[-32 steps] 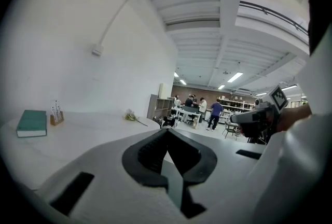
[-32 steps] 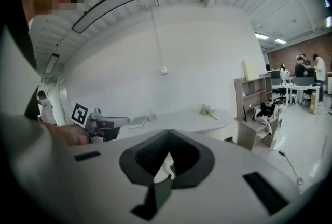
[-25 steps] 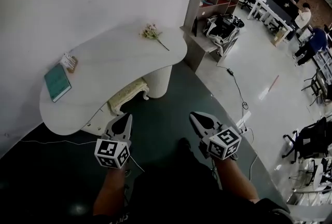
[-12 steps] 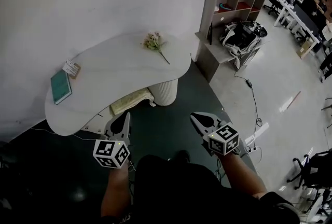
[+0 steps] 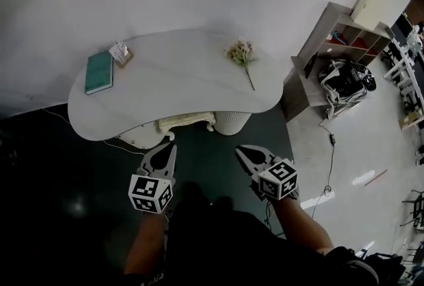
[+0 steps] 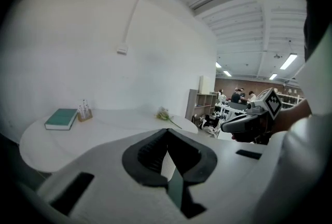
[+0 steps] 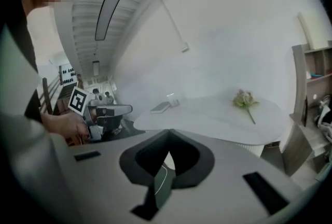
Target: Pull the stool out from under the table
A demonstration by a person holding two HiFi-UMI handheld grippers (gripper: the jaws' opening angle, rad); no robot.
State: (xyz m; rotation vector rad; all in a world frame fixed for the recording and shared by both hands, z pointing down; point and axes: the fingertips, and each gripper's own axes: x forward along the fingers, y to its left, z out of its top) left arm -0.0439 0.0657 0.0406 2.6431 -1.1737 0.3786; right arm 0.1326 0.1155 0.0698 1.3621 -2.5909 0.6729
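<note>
The left claw (image 5: 167,151) has its jaws pressed together with nothing between them, and the right claw (image 5: 245,153) is likewise closed and empty. Both point toward the white tabletop (image 5: 179,83) and hang above the dark floor (image 5: 212,145), touching nothing. The cream stool (image 5: 186,122) sits tucked under the tabletop's near edge, just ahead of the left claw and apart from it. On the tabletop lie a teal book (image 5: 99,72) and a flower sprig (image 5: 242,54). A shelf unit (image 5: 334,30) stands to the right.
</note>
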